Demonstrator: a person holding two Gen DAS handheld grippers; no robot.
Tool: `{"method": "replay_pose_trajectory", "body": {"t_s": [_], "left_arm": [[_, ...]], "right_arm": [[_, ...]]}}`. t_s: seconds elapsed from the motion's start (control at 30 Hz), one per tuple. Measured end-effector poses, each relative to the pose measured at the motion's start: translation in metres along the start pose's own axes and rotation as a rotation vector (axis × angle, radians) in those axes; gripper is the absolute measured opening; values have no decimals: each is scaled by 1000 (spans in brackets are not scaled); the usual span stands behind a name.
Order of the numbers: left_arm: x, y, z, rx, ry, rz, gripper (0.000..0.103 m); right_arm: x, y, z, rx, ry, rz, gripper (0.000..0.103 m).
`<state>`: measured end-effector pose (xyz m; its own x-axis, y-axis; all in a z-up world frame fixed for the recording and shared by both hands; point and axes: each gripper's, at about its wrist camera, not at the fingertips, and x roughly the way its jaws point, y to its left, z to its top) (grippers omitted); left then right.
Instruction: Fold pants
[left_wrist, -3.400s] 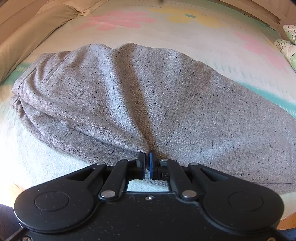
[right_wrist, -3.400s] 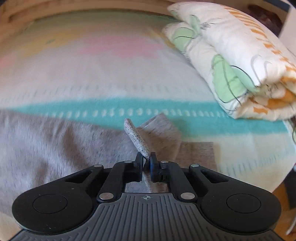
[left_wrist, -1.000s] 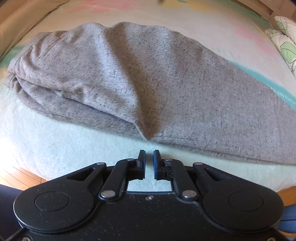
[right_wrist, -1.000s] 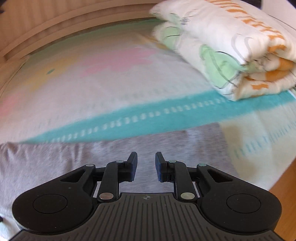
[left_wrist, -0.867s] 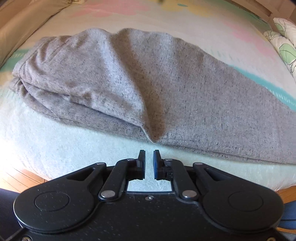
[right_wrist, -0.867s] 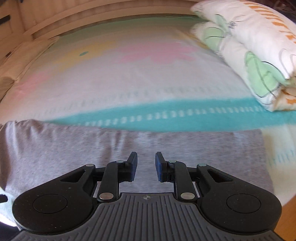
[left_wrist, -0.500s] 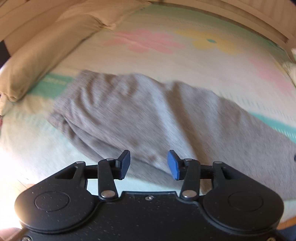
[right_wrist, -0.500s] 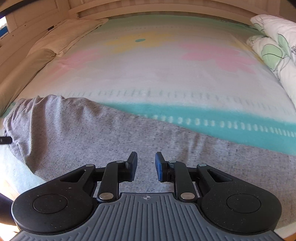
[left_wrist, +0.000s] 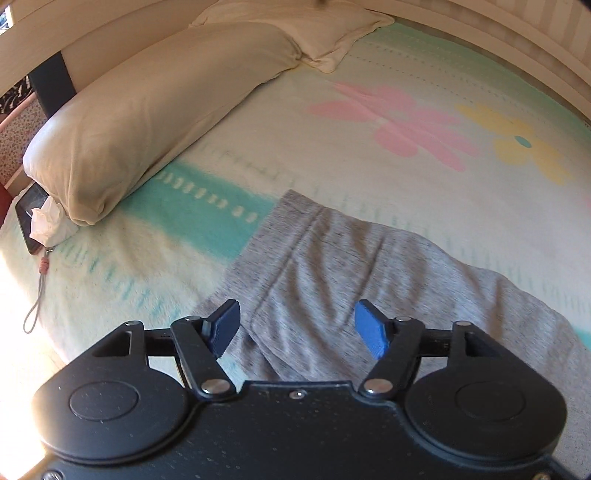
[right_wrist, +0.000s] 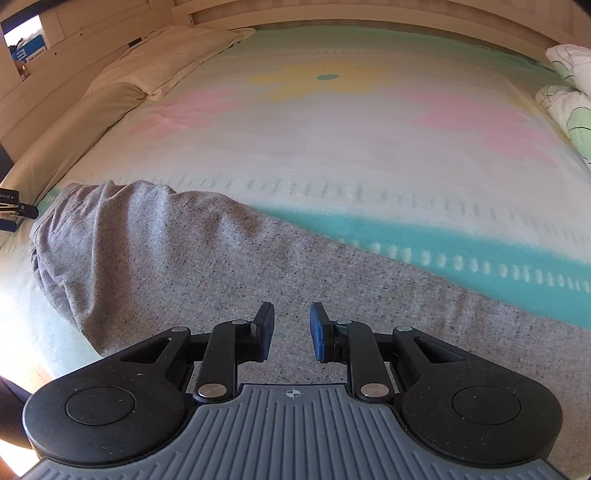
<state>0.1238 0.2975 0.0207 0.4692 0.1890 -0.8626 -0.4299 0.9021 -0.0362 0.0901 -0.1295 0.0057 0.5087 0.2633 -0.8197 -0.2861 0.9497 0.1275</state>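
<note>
Grey speckled pants (left_wrist: 369, 273) lie folded lengthwise on the bed, running from waist at the left to legs at the right. In the left wrist view my left gripper (left_wrist: 295, 328) is wide open and empty, just above the waistband end. In the right wrist view the pants (right_wrist: 184, 266) stretch across the lower frame. My right gripper (right_wrist: 291, 325) is open and empty, over the middle of the pants. The tip of the other gripper (right_wrist: 14, 214) shows at the far left by the waist.
The bed blanket (left_wrist: 406, 155) has teal stripes and pink and yellow flowers. A long beige pillow (left_wrist: 147, 103) lies at the left, with a phone and a tissue (left_wrist: 40, 225) beside it. A folded floral duvet (right_wrist: 569, 96) sits at the right edge.
Both grippers let go of the pants and opened. My left gripper swung left to the waistband and opened wider. My right gripper moved left along the legs toward the middle.
</note>
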Motion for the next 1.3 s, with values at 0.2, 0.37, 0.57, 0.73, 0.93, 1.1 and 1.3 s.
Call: {"method": "replay_pose_trajectory", "body": {"t_s": [0.2, 0.37, 0.57, 0.73, 0.93, 1.1, 1.3], "left_arm": [[28, 24, 2, -61, 59, 15, 71], [54, 36, 3, -117, 108, 1, 71], [48, 16, 9, 4, 28, 87, 71], [49, 8, 9, 75, 21, 64, 71], [59, 7, 9, 74, 55, 0, 55], [58, 2, 8, 81, 38, 18, 20], [53, -3, 8, 79, 23, 31, 14]], "right_arm": [[7, 33, 2, -101, -8, 64, 21], [10, 70, -3, -225, -18, 117, 21], [5, 111, -6, -364, -91, 166, 21], [8, 146, -5, -476, -136, 223, 21], [22, 189, -20, -675, -175, 229, 22], [29, 212, -34, -802, -216, 224, 22], [45, 228, -56, -959, -253, 129, 22]]}}
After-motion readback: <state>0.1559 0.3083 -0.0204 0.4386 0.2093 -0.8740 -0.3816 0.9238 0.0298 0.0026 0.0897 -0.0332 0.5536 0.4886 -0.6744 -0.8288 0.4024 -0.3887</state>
